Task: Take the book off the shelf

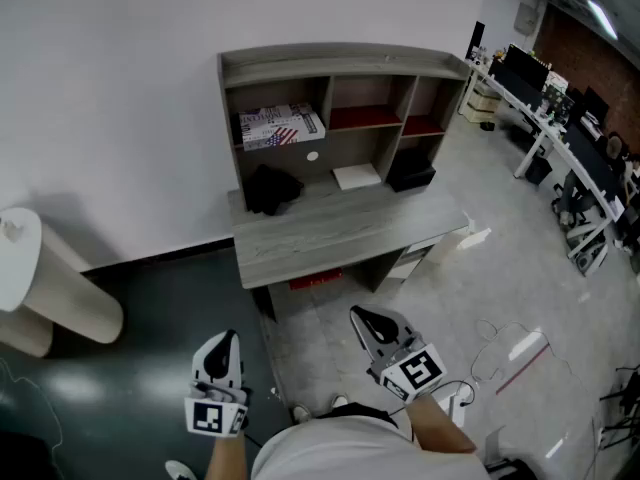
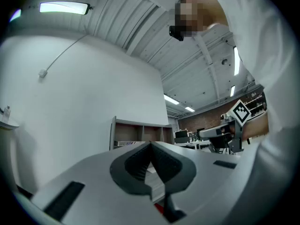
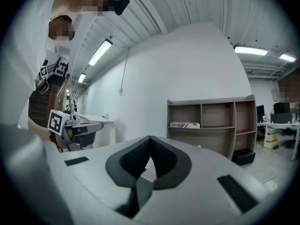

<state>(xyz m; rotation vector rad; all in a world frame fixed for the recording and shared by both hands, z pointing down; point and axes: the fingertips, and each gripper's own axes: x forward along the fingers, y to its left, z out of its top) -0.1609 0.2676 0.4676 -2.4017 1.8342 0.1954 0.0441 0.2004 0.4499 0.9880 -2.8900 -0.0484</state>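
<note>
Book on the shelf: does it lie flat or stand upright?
Flat: the book lies cover up in the left compartment of the shelf.

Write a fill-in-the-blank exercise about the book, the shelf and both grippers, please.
1. The book lies in the ___ compartment of the shelf.
2. The jaws of the left gripper and the right gripper are ___, with nothing between them.
3. A black item sits on the desk, directly ___ the book's compartment.
Missing words: left; shut; below.
</note>
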